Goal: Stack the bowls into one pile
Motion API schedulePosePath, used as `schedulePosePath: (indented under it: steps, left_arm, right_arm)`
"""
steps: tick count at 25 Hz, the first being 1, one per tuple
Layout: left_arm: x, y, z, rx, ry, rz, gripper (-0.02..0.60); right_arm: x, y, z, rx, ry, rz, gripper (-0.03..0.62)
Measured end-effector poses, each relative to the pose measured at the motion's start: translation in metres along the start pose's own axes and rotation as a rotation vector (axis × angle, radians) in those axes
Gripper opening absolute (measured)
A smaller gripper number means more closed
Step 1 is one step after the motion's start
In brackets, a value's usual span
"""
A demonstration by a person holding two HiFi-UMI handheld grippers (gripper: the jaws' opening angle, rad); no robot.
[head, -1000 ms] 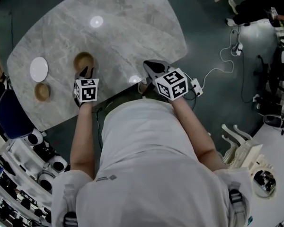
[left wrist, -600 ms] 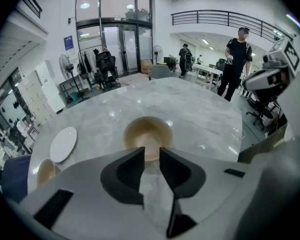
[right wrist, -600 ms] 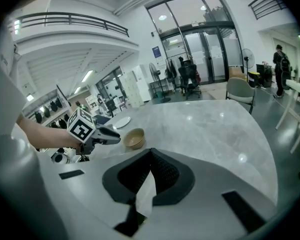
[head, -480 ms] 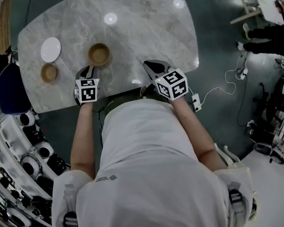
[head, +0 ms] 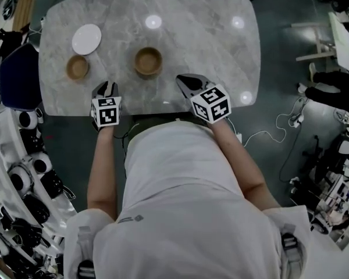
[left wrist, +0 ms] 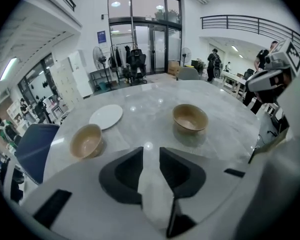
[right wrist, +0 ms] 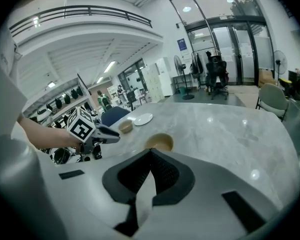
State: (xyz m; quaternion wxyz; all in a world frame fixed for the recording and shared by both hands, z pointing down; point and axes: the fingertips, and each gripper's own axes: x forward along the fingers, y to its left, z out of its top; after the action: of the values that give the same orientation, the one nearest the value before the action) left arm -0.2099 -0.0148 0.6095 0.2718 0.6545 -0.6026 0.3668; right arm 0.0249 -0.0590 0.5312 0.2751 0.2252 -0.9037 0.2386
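On the bench (head: 192, 51), the smaller bowl (head: 77, 67) beside the white plate (head: 86, 39) and the larger bowl (head: 148, 61) are sitting apart, nothing stacked yet, while the left tool (head: 104, 87) is hovering part-open and empty and the right tool (head: 181, 80) is hovering closed on nothing.

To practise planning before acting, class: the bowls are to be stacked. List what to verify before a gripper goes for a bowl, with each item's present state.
1. Bowls upright and empty: ok; the middle bowl and the left bowl stand apart on the table.
2. Left gripper open and empty: ok.
3. Right gripper open: not ok; its jaws meet at the tips, with nothing between.
4. White plate clear of both bowls: ok.
5. One bowl fits inside the other: cannot tell.
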Motion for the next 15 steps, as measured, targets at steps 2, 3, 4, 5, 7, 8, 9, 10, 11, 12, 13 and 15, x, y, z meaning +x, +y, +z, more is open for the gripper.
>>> schedulePosePath:
  steps: [2,3,4,5,7,8,9,10,11,12,13,15]
  left_arm:
    - [-0.003,0.015,-0.007,-0.020,-0.002,0.024,0.094]
    - [-0.005,0.021,-0.011,-0.029,0.000,0.034,0.094]
    - [-0.006,0.028,-0.015,-0.037,0.003,0.042,0.095]
    - [-0.008,0.036,-0.018,-0.043,0.005,0.050,0.097]
    - [-0.009,0.053,-0.024,-0.050,0.007,0.065,0.098]
    - [-0.009,0.062,-0.026,-0.051,0.007,0.073,0.098]
    - [-0.008,0.070,-0.028,-0.052,0.008,0.081,0.098]
    - [-0.007,0.078,-0.029,-0.053,0.009,0.088,0.098]
    - [-0.005,0.086,-0.031,-0.052,0.009,0.092,0.100]
    - [-0.003,0.093,-0.032,-0.048,0.010,0.094,0.103]
    - [-0.002,0.100,-0.033,-0.044,0.012,0.095,0.104]
    - [0.000,0.112,-0.034,-0.033,0.018,0.093,0.104]
  right_arm:
    - [0.011,0.007,0.006,-0.019,0.009,0.018,0.011]
    - [0.015,0.010,0.008,-0.025,0.013,0.024,0.011]
    - [0.019,0.014,0.010,-0.030,0.016,0.027,0.011]
    - [0.023,0.018,0.012,-0.033,0.019,0.030,0.011]
    - [0.033,0.027,0.016,-0.039,0.026,0.035,0.011]
    - [0.039,0.030,0.018,-0.040,0.030,0.036,0.011]
    - [0.044,0.033,0.019,-0.041,0.034,0.037,0.011]
    - [0.049,0.035,0.021,-0.041,0.038,0.036,0.011]
    - [0.054,0.037,0.022,-0.040,0.041,0.035,0.011]
    - [0.059,0.039,0.023,-0.038,0.043,0.032,0.011]
    - [0.063,0.042,0.024,-0.035,0.045,0.029,0.011]
    - [0.071,0.046,0.026,-0.029,0.049,0.021,0.011]
